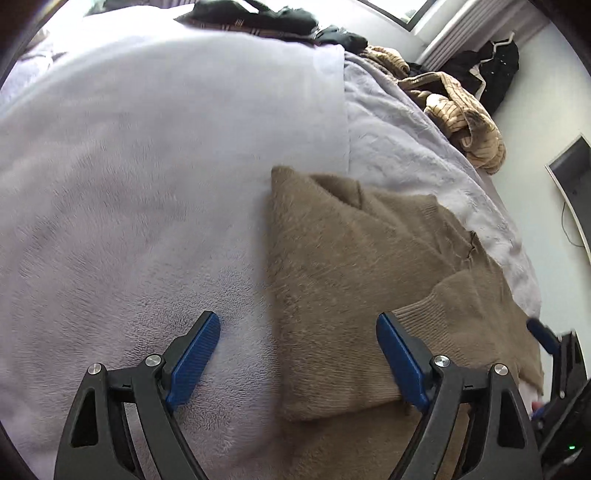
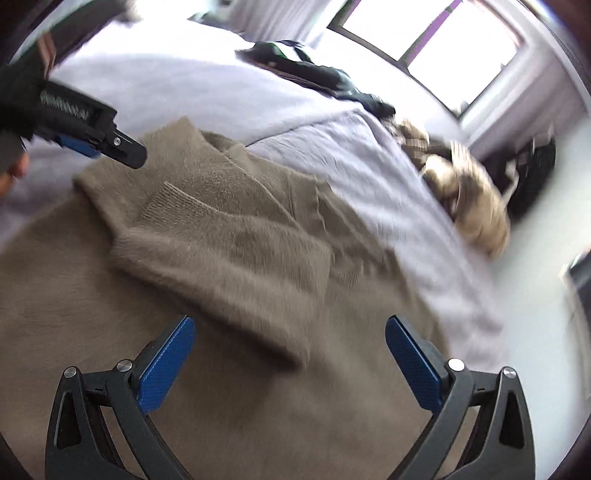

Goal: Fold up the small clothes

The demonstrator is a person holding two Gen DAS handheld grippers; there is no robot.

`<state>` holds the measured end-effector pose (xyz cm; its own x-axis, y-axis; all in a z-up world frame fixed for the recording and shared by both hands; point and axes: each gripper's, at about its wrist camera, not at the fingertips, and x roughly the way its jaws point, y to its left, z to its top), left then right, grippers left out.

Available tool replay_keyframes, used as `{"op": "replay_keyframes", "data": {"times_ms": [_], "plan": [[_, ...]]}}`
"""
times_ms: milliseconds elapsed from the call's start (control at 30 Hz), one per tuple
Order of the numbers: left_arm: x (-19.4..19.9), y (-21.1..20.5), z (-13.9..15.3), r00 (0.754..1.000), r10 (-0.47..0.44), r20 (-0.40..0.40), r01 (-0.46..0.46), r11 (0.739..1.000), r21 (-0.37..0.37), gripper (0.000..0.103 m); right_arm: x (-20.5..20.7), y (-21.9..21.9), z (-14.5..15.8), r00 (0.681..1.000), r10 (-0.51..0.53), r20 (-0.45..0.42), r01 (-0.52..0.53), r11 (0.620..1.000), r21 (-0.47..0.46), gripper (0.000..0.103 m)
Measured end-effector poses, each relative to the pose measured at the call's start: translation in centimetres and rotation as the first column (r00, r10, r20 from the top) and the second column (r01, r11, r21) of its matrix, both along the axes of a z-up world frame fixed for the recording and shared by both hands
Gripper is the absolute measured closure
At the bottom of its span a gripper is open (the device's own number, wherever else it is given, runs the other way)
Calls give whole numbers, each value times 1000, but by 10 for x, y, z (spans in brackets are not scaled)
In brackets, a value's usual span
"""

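Note:
A fuzzy brown sweater (image 1: 332,266) lies on a lilac fleece blanket (image 1: 129,184), its sleeves folded over the body; it also shows in the right wrist view (image 2: 221,258). My left gripper (image 1: 298,325) is open and empty, hovering over the sweater's left folded edge. My right gripper (image 2: 290,328) is open and empty above the sweater's lower body, near a folded sleeve with a ribbed cuff (image 2: 166,203). The left gripper also shows in the right wrist view (image 2: 110,146) at the sweater's far left corner.
A tan ribbed garment (image 1: 465,118) lies bunched at the bed's far right edge. Dark clothes (image 1: 266,18) lie at the head of the bed. A window (image 2: 436,40) is behind. The floor and a dark panel (image 1: 572,173) are to the right.

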<state>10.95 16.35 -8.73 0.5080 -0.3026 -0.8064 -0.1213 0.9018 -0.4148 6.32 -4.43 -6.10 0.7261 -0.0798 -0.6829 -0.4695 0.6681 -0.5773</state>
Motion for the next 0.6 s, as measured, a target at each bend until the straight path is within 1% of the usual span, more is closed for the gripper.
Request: {"op": "replay_keyframes", "data": {"times_ms": [33, 67, 100, 133, 167, 200, 233, 267, 300, 333, 367, 400, 433, 467, 500, 533, 567, 600], "plan": [[0, -1, -3, 1000, -3, 11, 3, 1000, 4, 16, 9, 4, -6, 1000, 3, -5, -3, 999, -36, 33], [1, -3, -3, 1000, -13, 10, 12, 1000, 15, 17, 14, 3, -6, 1000, -6, -23, 5, 999, -35, 80], [1, -5, -4, 1000, -20, 12, 20, 1000, 24, 20, 23, -4, -2, 997, -32, -70, 35, 999, 30, 98], [1, -7, -4, 999, -30, 13, 29, 999, 37, 28, 28, -17, 6, 993, -62, -104, 76, 988, 136, 97], [1, -9, -4, 999, -38, 11, 37, 998, 51, 28, 33, -33, 15, 986, -103, -132, 133, 961, 242, 97], [2, -10, -4, 999, -40, 13, 40, 998, 55, 28, 36, -52, 23, 975, -152, -164, 201, 919, 339, 97], [2, -12, -4, 999, -40, 14, 39, 998, 56, 28, 43, -87, 29, 946, -222, -235, 313, 811, 494, 97], [1, -11, -5, 999, -40, 14, 39, 998, 56, 28, 47, -110, 30, 923, -253, -289, 379, 723, 578, 96], [2, -12, -5, 999, -41, 15, 40, 997, 59, 28, 51, -143, 25, 883, -282, -375, 468, 582, 665, 96], [4, -14, -5, 999, -43, 14, 42, 997, 63, 28, 55, -178, 14, 832, -289, -473, 554, 415, 721, 94], [4, -15, -5, 999, -47, 16, 46, 997, 67, 28, 55, -208, -2, 784, -259, -564, 619, 253, 743, 90], [5, -16, -4, 999, -48, 15, 47, 996, 76, 28, 53, -227, -14, 748, -233, -621, 659, 143, 739, 89], [5, -18, -4, 999, -52, 13, 50, 995, 84, 28, 48, -240, -24, 718, -221, -660, 687, 69, 724, 83], [7, -20, -4, 999, -53, 11, 52, 995, 88, 28, 44, -249, -30, 705, -214, -676, 696, 22, 718, 73], [8, -21, -5, 998, -54, 10, 53, 995, 89, 28, 39, -258, -34, 712, -193, -675, 682, -38, 730, 71], [9, -22, -5, 999, -54, 8, 53, 995, 88, 28, 35, -262, -34, 719, -186, -669, 671, -65, 739, 63], [10, -23, -5, 999, -52, 5, 52, 995, 87, 28, 34, -263, -32, 725, -186, -663, 663, -72, 745, 55], [12, -24, -6, 999, -50, 2, 50, 995, 88, 28, 33, -262, -29, 732, -189, -654, 655, -67, 753, 51]]}}
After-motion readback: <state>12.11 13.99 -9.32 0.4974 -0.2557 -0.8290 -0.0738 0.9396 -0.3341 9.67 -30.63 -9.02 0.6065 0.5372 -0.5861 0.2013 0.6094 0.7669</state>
